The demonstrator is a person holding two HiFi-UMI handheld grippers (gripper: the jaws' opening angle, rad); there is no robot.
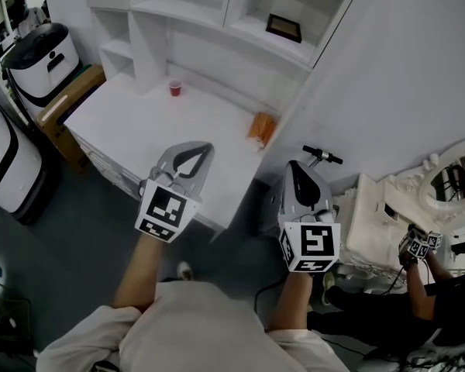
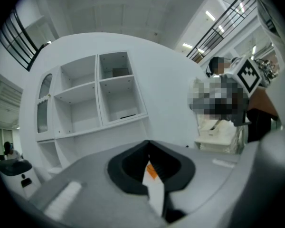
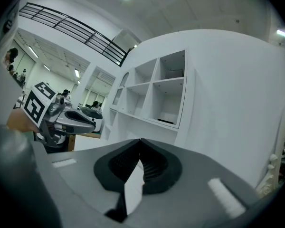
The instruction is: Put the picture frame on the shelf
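Fingers on your left gripper point(image 1: 200, 152) and right gripper point(image 1: 296, 167) are fully closed with nothing between them. The picture frame point(image 1: 283, 27) lies flat in a shelf point(image 1: 248, 28) compartment above the desk point(image 1: 163, 122), well apart from both grippers.

Frame contents, orange item and scene edges unclear

In the head view the picture frame point(image 1: 284, 28) lay in a shelf point(image 1: 252, 36) compartment, too small for its contents to be told. The orange thing point(image 1: 261, 128) at the table's point(image 1: 163, 122) far corner was too blurred to name. A second person point(image 1: 430, 297) was cut off by the right and bottom edges, the oval mirror point(image 1: 456, 178) by the right edge, and a white appliance point(image 1: 4, 169) by the left. In both gripper views the frame showed only as a dark sliver.
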